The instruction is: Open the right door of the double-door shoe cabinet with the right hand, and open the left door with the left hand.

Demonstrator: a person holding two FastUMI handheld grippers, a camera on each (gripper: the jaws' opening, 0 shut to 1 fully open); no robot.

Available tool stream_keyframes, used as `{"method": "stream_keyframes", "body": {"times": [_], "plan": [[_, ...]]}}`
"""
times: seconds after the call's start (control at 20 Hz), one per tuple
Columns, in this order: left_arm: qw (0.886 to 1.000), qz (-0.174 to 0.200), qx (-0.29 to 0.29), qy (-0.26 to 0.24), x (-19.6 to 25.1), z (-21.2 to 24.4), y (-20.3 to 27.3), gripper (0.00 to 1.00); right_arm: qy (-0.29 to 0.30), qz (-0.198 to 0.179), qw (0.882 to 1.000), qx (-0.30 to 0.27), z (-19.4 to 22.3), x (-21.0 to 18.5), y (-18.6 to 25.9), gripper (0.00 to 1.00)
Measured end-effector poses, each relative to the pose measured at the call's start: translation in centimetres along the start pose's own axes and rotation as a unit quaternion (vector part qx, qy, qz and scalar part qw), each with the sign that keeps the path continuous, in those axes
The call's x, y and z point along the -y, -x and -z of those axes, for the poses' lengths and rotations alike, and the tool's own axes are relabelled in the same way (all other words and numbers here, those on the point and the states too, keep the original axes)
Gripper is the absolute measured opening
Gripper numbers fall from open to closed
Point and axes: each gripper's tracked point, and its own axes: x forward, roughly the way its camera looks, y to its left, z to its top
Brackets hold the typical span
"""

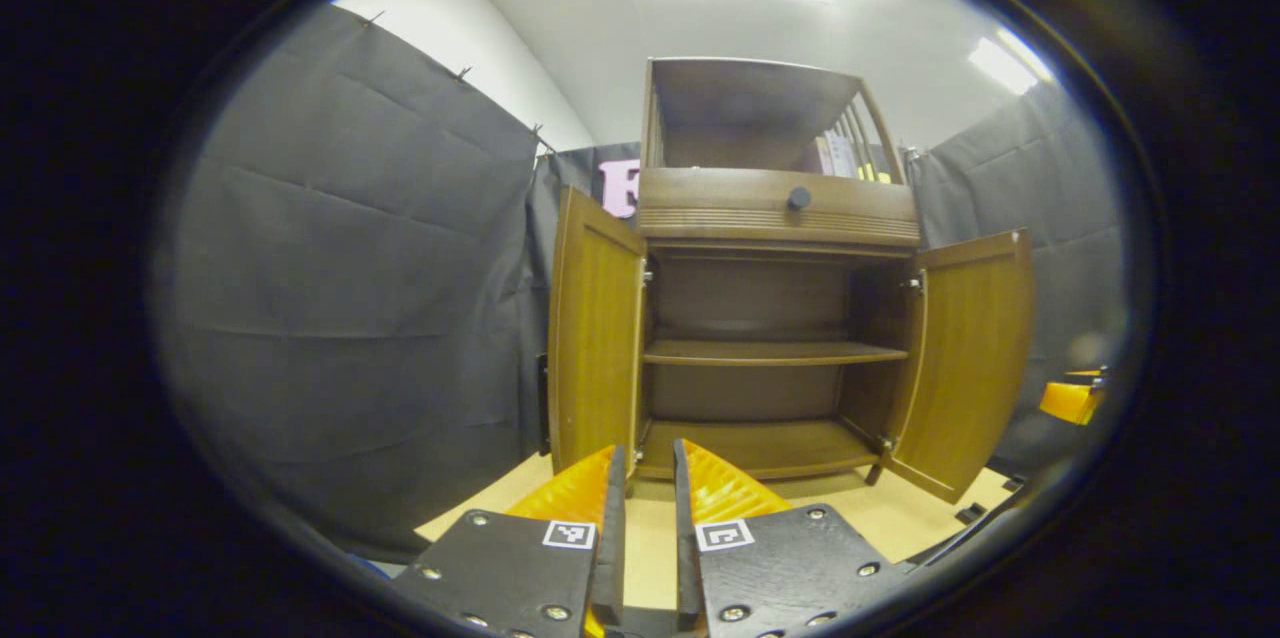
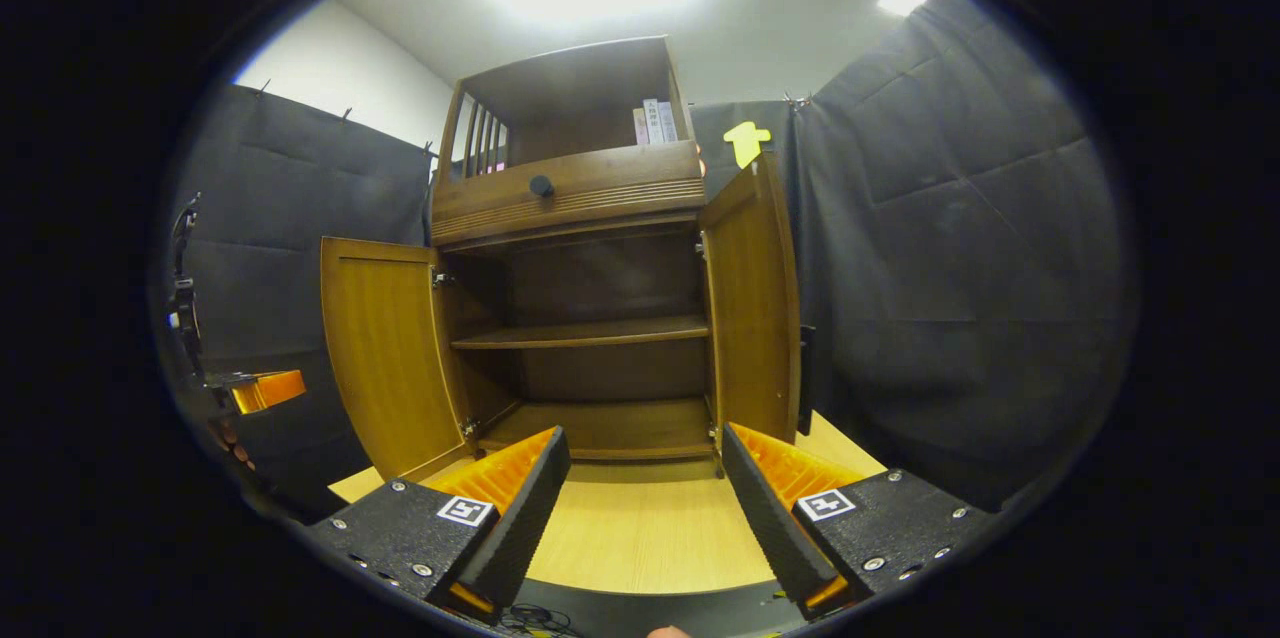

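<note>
A brown wooden double-door shoe cabinet [image 1: 770,318] stands at the far edge of a light wooden tabletop [image 2: 640,528]. Its left door [image 1: 595,338] and right door [image 1: 970,358] both hang wide open, baring a middle shelf [image 1: 770,352]. The left gripper [image 1: 650,488] is nearly closed, holding nothing. The right gripper [image 2: 645,478] is spread wide, empty.

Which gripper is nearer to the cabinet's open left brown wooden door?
Left. The left gripper is just before the left door's bottom; the right gripper stands before the right door.
</note>
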Motion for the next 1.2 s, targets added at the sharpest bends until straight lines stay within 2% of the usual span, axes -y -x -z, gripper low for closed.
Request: {"method": "stream_keyframes", "body": {"times": [0.1, 0.15, 0.3, 0.4, 0.5, 0.55, 0.65, 0.85, 1.2], "plan": [[1.000, -0.002, 0.008, -0.007, -0.1, -0.3, 0.5, 0.25, 0.003, 0.004, 1.000, 0.002, 0.1, 0.4, 1.0, 0.95], [1.000, -0.005, 0.010, -0.012, -0.1, -0.5, 0.7, 0.25, 0.003, 0.006, 1.000, 0.003, 0.1, 0.5, 1.4, 0.99], [1.000, -0.013, 0.010, -0.026, -0.2, -0.3, 1.2, 0.25, -0.001, 0.010, 1.000, 0.006, 0.1, 0.8, 2.4, 0.91], [1.000, -0.019, 0.006, -0.024, -0.3, -0.3, 1.5, 0.25, -0.001, 0.011, 1.000, 0.007, 0.1, 1.0, 2.9, 0.94], [1.000, -0.022, 0.004, -0.021, -0.2, 0.1, 1.5, 0.31, 0.000, 0.012, 1.000, 0.006, 0.2, 1.0, 3.3, 0.94], [0.999, -0.025, 0.004, -0.023, -0.5, -0.1, 2.1, 0.41, -0.001, 0.012, 1.000, 0.008, 0.1, 1.0, 3.5, 0.91], [0.999, -0.034, 0.006, -0.026, -0.9, 0.1, 3.2, 0.61, 0.000, 0.012, 1.000, 0.009, 0.0, 1.0, 3.8, 0.94], [0.998, -0.047, 0.019, -0.038, -1.4, -0.6, 3.7, 0.99, 0.002, 0.014, 1.000, 0.012, -0.2, 1.0, 4.0, 0.94], [0.997, -0.045, 0.032, -0.047, -1.3, -1.3, 4.0, 0.99, 0.006, 0.026, 0.999, 0.019, -0.8, 1.4, 4.4, 0.95]]}}
